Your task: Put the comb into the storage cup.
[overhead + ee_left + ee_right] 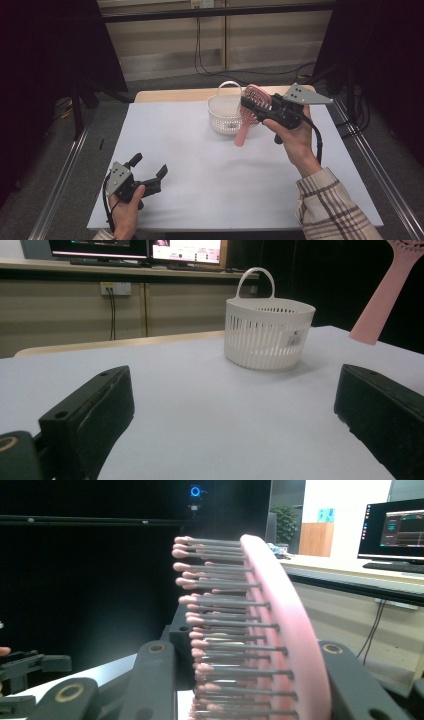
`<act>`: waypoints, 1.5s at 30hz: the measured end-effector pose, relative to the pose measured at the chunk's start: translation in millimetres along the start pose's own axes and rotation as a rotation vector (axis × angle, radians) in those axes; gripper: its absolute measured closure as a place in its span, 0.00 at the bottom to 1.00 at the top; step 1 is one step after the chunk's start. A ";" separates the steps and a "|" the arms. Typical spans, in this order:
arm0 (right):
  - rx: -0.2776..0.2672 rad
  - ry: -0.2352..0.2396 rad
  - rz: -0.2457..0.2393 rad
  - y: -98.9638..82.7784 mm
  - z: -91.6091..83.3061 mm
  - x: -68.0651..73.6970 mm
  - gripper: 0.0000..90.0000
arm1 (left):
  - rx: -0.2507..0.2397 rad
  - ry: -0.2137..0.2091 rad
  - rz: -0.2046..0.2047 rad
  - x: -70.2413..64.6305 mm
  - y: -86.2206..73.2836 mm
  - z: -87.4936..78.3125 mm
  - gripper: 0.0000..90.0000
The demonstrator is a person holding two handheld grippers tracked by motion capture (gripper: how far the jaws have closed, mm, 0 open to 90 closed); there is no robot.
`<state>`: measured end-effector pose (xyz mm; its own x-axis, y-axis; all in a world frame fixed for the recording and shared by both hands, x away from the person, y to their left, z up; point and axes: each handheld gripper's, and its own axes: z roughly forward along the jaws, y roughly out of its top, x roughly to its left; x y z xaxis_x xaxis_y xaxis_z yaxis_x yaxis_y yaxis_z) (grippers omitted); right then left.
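While its two black jaws press on either side of a pink hairbrush (252, 107), the right gripper (253, 106) is held up off the table in the person's right hand (294, 137), at the far right of the white table surface (210, 165). In the right gripper view the hairbrush (260, 635) stands edge-on between the jaws, its bristles pointing to that view's left. In the high view the brush head sits over the near right rim of a white slotted basket (225, 112), and the pink handle slants down in front of the basket, its end above the table. The left gripper (150, 174) rests low at the near left corner in the left hand (125, 210), jaws spread wide with nothing between them. Its own view looks across bare table toward the basket (267, 332), whose handle stands upright.
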<state>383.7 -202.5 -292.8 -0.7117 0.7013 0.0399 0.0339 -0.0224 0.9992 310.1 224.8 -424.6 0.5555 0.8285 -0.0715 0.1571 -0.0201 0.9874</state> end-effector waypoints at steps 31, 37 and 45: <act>-0.077 -0.089 0.011 33.2 32.8 -19.6 0.69 | 0.009 -0.018 -0.023 3.6 -1.3 1.9 0.04; -0.086 -0.114 0.022 33.0 40.0 -25.5 0.69 | 0.008 -0.027 -0.016 3.1 -1.1 1.2 0.04; -0.084 -0.164 0.044 34.9 48.5 -36.0 0.69 | 0.006 -0.027 -0.013 2.9 -0.9 1.1 0.04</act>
<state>444.6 -193.9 -259.7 -0.5863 0.8053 0.0884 -0.0017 -0.1103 0.9939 312.5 226.6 -425.8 0.5755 0.8131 -0.0881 0.1692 -0.0129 0.9855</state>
